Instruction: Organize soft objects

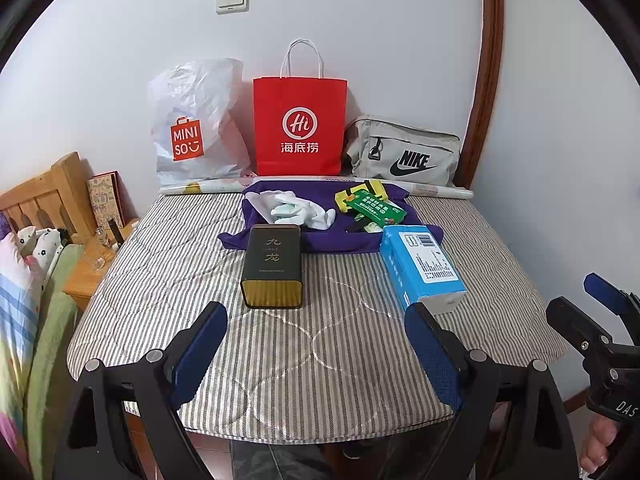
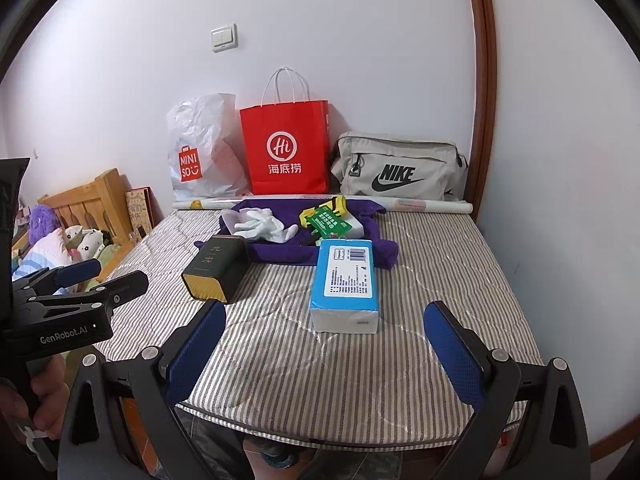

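Both tools [image 1: 316,344] [image 2: 328,344] wide — (empty) — apart.

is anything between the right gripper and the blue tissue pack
Nothing visible. The right gripper is open with only bare striped mattress between it and the tissue pack. The dark tin lies off to the left.

Black tin [image 1: 272,266] lying on striped mattress [image 1: 200,280]. Behind tin: purple cloth [image 1: 320,236] bearing white gloves [image 1: 296,210] and green packet [image 1: 374,208]. Right of tin: blue tissue pack [image 1: 420,266], touching cloth's edge.
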Demonstrator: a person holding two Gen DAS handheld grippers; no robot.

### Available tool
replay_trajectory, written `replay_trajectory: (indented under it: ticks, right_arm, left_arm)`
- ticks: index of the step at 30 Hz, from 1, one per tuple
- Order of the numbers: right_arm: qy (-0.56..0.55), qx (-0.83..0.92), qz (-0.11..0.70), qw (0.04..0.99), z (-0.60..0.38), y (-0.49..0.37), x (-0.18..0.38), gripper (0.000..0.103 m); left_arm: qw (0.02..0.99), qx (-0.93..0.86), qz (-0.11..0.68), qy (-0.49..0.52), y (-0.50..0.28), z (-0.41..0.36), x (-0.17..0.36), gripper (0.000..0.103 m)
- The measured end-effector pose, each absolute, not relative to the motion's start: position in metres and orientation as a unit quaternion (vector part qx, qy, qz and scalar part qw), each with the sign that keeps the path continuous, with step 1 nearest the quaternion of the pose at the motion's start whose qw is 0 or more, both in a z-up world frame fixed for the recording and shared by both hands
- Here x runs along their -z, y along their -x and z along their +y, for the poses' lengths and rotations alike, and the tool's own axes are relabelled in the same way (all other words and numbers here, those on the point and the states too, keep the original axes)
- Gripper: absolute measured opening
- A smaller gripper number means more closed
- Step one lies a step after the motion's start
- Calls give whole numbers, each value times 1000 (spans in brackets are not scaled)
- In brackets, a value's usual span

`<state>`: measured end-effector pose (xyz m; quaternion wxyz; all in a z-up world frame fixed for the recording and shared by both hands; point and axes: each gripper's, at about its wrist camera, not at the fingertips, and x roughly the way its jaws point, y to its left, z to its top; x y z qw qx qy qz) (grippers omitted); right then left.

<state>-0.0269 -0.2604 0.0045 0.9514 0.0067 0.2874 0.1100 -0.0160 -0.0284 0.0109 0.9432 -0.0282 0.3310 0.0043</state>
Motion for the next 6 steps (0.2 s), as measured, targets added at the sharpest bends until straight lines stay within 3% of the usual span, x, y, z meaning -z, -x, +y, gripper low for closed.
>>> replay_trajectory:
  ticks: [6]
  right_arm:
    - [-7, -113, 291, 950, -261, 25, -2, 98]
  left_arm:
    - [943, -6, 331, 27, 15, -28, -8, 90]
